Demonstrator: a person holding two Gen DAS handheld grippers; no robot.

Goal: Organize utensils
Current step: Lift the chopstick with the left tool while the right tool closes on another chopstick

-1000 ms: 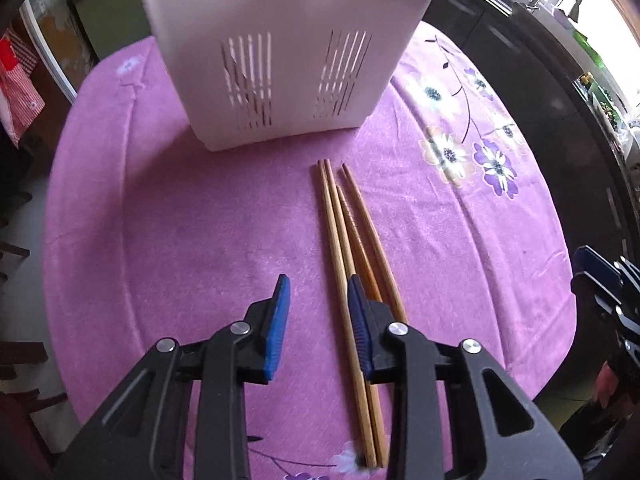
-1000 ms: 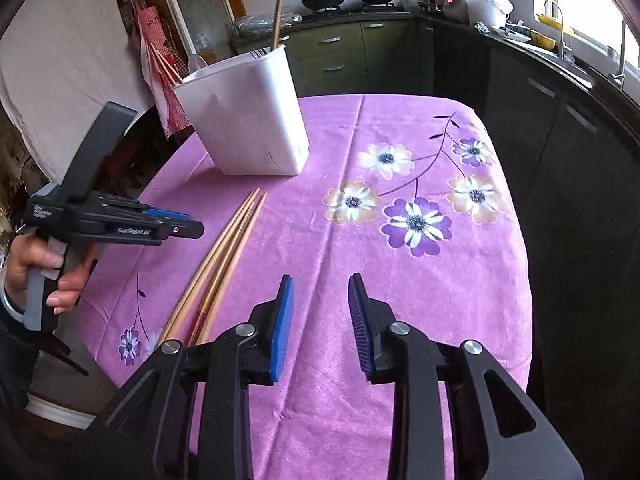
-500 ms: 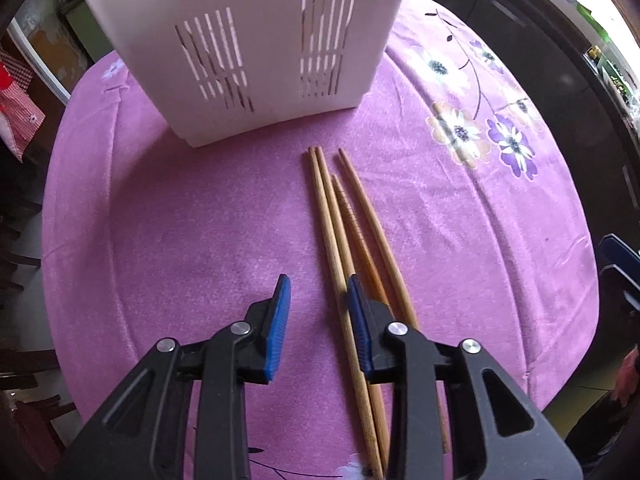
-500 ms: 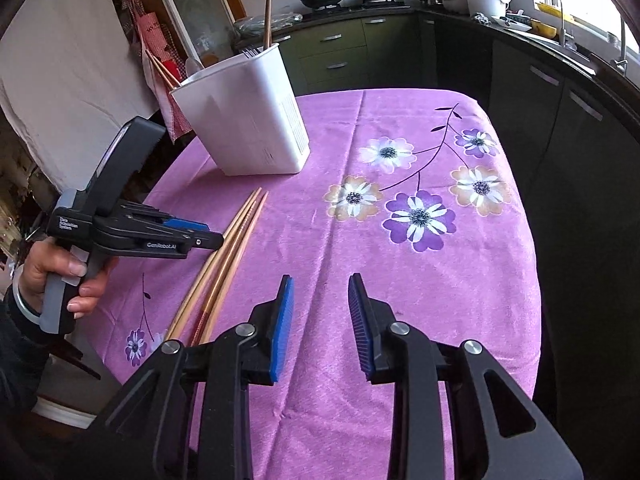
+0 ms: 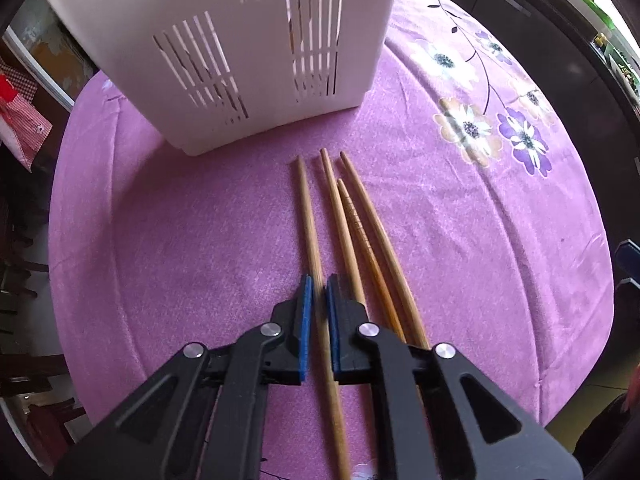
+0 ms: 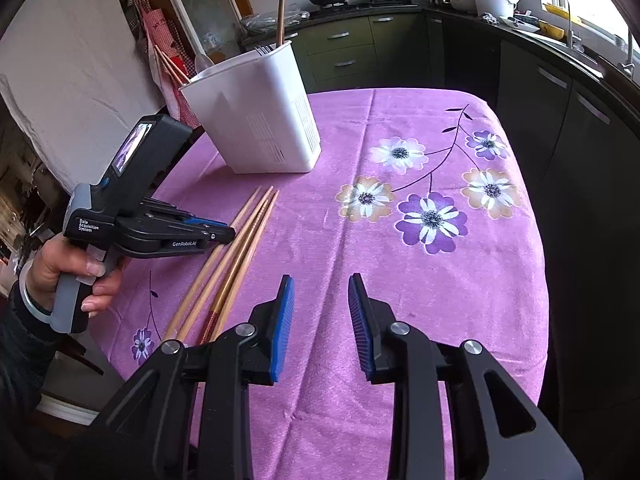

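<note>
The left gripper [image 5: 319, 292] has its fingers squeezed on one chopstick [image 5: 308, 208] lying on the desk [image 5: 180, 240], three more chopsticks [image 5: 360, 232] lie just beside, the right gripper [image 6: 320, 312] hangs open holding nothing, and the white utensil holder [image 5: 240, 40] stands farther back.

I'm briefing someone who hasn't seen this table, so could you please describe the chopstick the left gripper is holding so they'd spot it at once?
On the purple floral tablecloth, find the white slotted utensil holder; four wooden chopsticks lie in front of it. The held chopstick is the leftmost, pale and plain, clamped between the left gripper's blue pads and set apart from the three bunched chopsticks on its right.
</note>
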